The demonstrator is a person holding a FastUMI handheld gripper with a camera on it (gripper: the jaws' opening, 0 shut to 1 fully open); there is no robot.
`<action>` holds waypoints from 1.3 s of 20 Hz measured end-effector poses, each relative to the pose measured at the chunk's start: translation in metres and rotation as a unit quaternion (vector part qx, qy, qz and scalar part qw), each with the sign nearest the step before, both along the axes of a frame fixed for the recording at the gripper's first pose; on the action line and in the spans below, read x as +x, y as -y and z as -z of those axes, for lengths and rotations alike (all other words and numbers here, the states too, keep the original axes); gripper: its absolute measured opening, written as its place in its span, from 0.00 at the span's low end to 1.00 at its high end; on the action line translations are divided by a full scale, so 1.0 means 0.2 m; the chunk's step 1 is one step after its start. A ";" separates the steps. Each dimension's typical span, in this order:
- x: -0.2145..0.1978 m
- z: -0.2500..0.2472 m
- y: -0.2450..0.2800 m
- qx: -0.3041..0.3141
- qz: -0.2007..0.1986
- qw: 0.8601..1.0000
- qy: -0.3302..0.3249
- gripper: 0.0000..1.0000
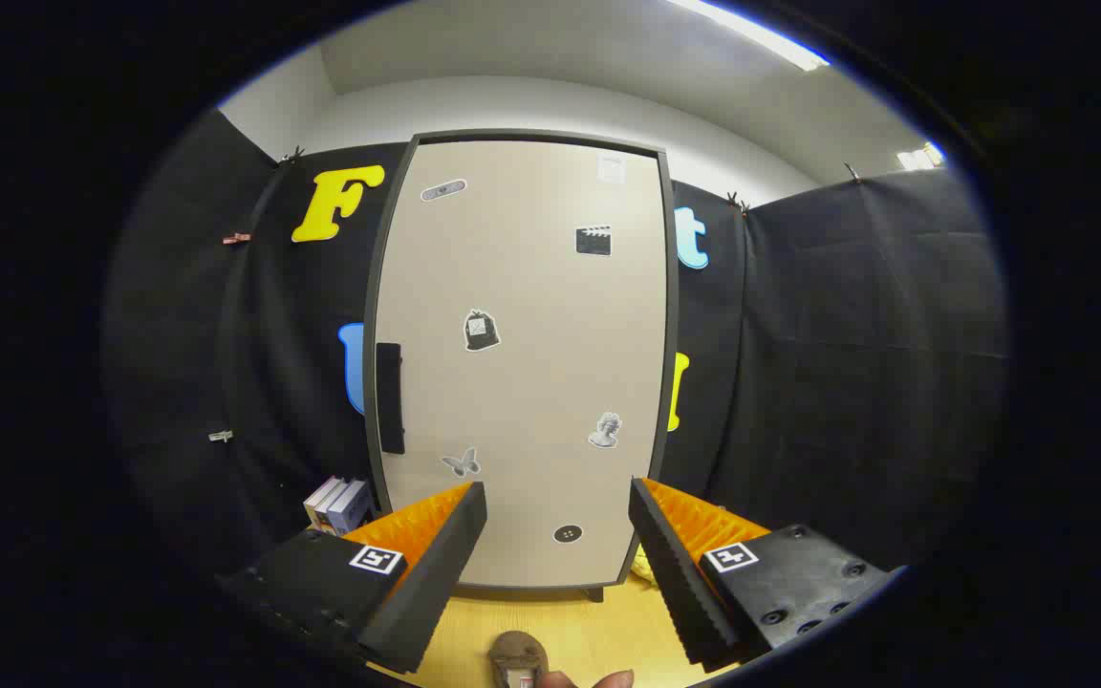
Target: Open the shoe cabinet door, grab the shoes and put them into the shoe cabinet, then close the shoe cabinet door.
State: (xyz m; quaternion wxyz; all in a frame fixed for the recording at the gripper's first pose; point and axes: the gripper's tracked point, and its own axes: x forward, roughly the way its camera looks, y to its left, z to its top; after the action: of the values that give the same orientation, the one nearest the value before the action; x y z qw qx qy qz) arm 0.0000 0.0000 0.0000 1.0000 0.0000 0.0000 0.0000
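The gripper [558,511] is held up facing the shoe cabinet [522,363], its fingers spread wide apart with nothing between them. The cabinet door [531,315] is shut, a pale panel dotted with small stickers, and its dark handle [389,397] sits on the left edge, beyond the left finger. The cabinet stands on a wooden floor [598,621]. A few books [338,504] lean beside its lower left corner. Something yellow [644,566] peeks out at its lower right; I can't tell what it is.
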 end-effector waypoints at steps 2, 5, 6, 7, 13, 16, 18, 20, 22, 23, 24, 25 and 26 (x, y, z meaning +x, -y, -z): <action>0.01 -0.01 0.01 -0.001 0.002 1.000 0.002 0.98; 0.02 0.00 0.01 0.000 0.004 1.000 0.000 0.98; 0.02 0.01 0.01 -0.002 0.006 1.000 0.001 0.98; 0.03 0.01 0.01 -0.003 0.006 1.000 0.000 0.98; 0.03 0.02 0.01 -0.007 0.011 1.000 -0.001 0.98; 0.04 0.01 -0.02 -0.003 0.007 1.000 -0.003 0.98; 0.06 0.00 -0.08 0.004 -0.002 1.000 -0.004 0.98; 0.10 -0.03 -0.17 0.015 -0.017 1.000 -0.004 0.98; 0.16 -0.06 -0.27 0.022 -0.035 0.999 -0.003 0.98; 0.19 -0.08 -0.33 0.026 -0.044 0.999 -0.003 0.98; 0.22 -0.09 -0.38 0.029 -0.051 0.998 -0.001 0.98; 0.26 -0.10 -0.44 0.029 -0.058 0.998 0.001 0.98; 0.31 -0.11 -0.50 0.031 -0.064 0.997 0.004 0.98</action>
State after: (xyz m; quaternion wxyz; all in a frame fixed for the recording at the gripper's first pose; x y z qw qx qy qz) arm 0.0614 0.0990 0.0228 0.9975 0.0308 -0.0036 0.0640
